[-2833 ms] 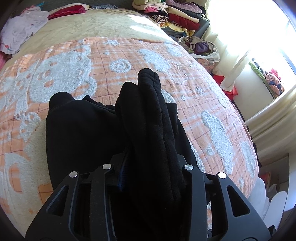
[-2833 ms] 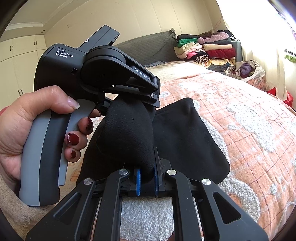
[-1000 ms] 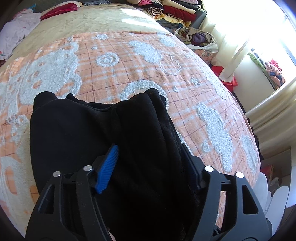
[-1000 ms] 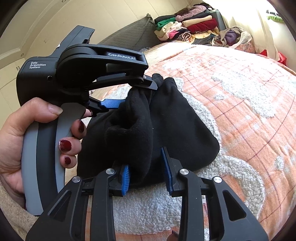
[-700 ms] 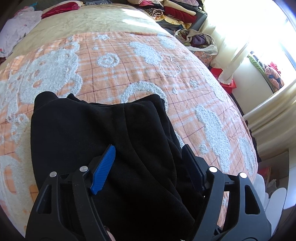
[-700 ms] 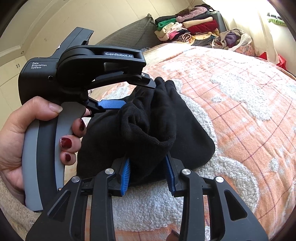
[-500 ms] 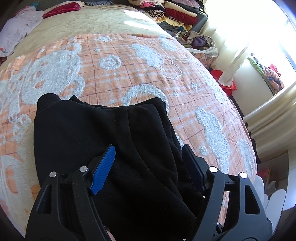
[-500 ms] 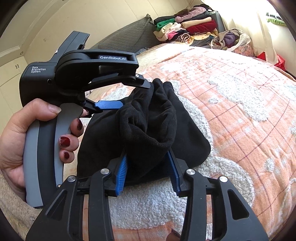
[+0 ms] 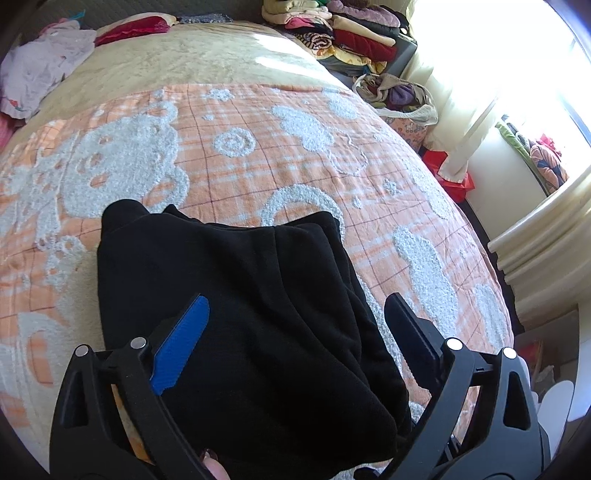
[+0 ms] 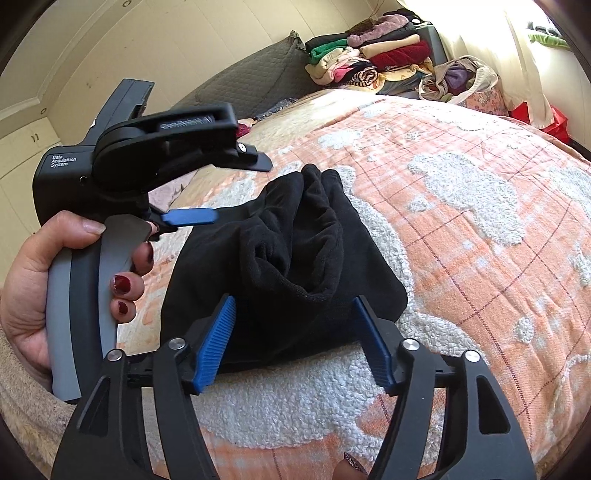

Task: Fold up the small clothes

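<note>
A black garment (image 9: 240, 295) lies folded in a bundle on the orange-and-white blanket (image 9: 258, 162). My left gripper (image 9: 297, 299) hovers over its near part. Its jaws are opening wide and straddle the cloth, with the blue pad (image 9: 181, 347) clear of it. In the right wrist view the same black garment (image 10: 295, 240) rests slumped between the fingers of my right gripper (image 10: 294, 299). Those jaws are opening too, and the blue pads (image 10: 218, 339) stand beside the cloth without pressing it. A hand (image 10: 33, 295) holds the left gripper (image 10: 240, 190) above the garment's far side.
Stacks of folded clothes (image 9: 343, 29) and a bag of clothes (image 9: 399, 99) sit at the bed's far right corner. A pale garment (image 9: 44, 70) lies at the far left. A grey pillow (image 10: 251, 85) leans at the head. The bed's edge drops off on the right by the curtain (image 9: 465, 122).
Both grippers have spread their jaws and let go of the black garment. Its lifted fold has sunk onto the blanket. The left gripper has drawn slightly back from the cloth.
</note>
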Demonstrator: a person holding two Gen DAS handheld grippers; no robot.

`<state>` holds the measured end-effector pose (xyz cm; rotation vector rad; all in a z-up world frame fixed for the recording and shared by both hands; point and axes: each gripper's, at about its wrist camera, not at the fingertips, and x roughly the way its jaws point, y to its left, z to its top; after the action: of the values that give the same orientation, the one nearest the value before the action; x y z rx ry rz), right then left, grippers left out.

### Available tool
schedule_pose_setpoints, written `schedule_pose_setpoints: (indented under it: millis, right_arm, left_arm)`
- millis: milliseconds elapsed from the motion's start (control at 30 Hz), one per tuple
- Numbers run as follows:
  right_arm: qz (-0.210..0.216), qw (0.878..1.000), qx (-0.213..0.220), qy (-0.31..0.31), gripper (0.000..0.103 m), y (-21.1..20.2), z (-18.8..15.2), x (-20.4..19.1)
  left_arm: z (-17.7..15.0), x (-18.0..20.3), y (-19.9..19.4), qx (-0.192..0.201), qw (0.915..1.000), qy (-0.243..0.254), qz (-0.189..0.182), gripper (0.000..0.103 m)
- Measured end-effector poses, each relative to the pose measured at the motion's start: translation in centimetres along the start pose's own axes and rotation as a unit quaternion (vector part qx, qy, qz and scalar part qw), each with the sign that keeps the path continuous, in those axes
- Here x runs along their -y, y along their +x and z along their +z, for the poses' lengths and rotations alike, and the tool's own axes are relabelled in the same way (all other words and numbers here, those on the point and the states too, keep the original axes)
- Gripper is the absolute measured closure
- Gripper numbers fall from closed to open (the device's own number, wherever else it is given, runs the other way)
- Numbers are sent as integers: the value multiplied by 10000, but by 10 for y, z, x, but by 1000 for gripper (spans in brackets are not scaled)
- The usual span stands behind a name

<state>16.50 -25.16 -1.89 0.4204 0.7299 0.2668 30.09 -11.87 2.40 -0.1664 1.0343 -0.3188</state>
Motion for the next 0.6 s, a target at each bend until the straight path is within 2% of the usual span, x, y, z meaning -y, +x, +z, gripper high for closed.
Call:
schedule_pose_setpoints:
  millis: [267,500,533,567,600]
  right_arm:
    - [-32,10000,54,-26,36,-7,5,-4]
    - [-64,9998,163,47,36,-23,22,0]
    - [-7,9999,118,37,35,-22,28,1]
    - [37,10000,70,24,26,-21,32,1]
    - [84,10000,31,-1,23,-20,37,0]
  left_arm:
    - [0,-12,-21,195,9998,-81,-10,10]
    - [-6,-34,-48,494,9985,-113,205,10]
    - [-7,-37,-51,520,9983,-122,241,10]
    - [-8,-41,-54,552,9980,-131,273,10]
    - [-10,-46,-58,590,9976,-129,336,10]
